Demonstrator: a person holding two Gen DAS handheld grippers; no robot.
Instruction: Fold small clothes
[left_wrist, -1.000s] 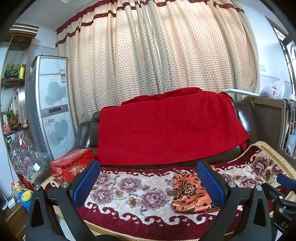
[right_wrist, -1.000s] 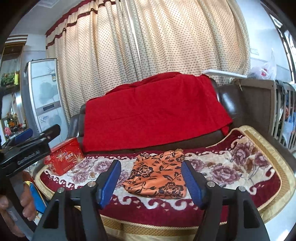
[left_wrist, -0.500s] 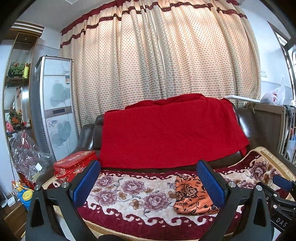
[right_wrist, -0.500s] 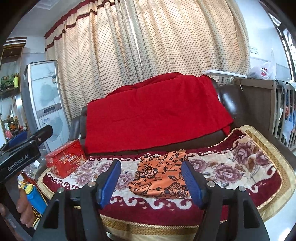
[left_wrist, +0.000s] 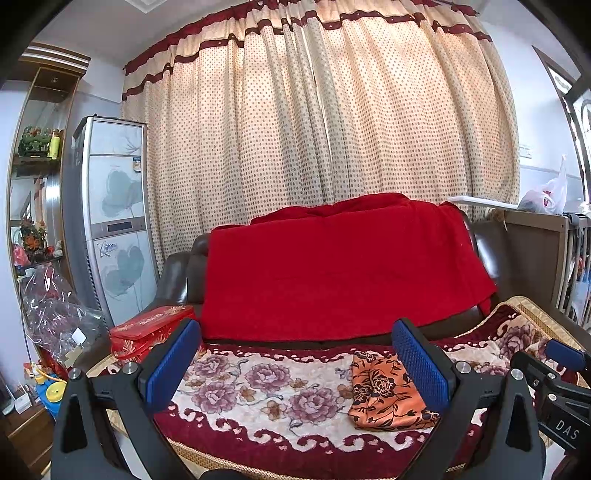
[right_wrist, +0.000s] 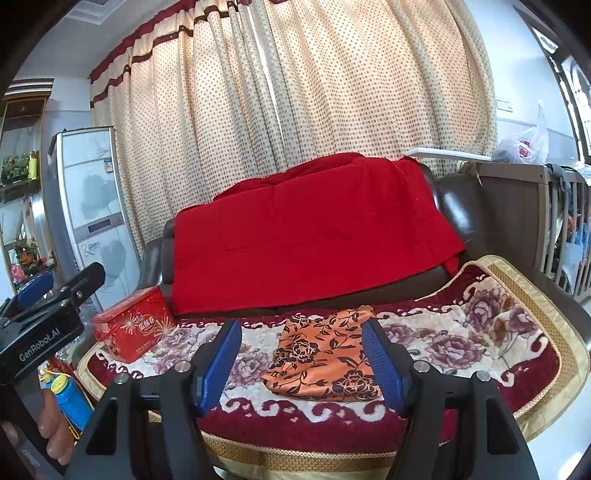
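Far left in the right wrist view: glossy red gift tin (right_wrist: 135, 334) with rounded corners, standing at the sofa's left end on the plush floral blanket (right_wrist: 480, 332), a thick pile with rose pattern and gold woven border. Behind: red throw (right_wrist: 306, 236), soft and matte, draped over the dark leather sofa back (right_wrist: 465, 210).

Left gripper (left_wrist: 297, 363): jaws spread wide, blue ribbed pads (left_wrist: 173, 360) bare, nothing between them, held short of the seat. Right gripper (right_wrist: 303, 360): likewise parted and empty, framing the garment from a distance.

Orange floral garment (right_wrist: 321, 356): thin, smooth, silky-looking cloth with black flower print, lying on the blanket mid-seat as a compact flat rectangle, edges fairly even, apart from both grippers.

Likely step: folding apparently complete or paused, both tools backed off. Next move, if any fold remains: approach low, pinch a near corner without snagging the pile beneath.
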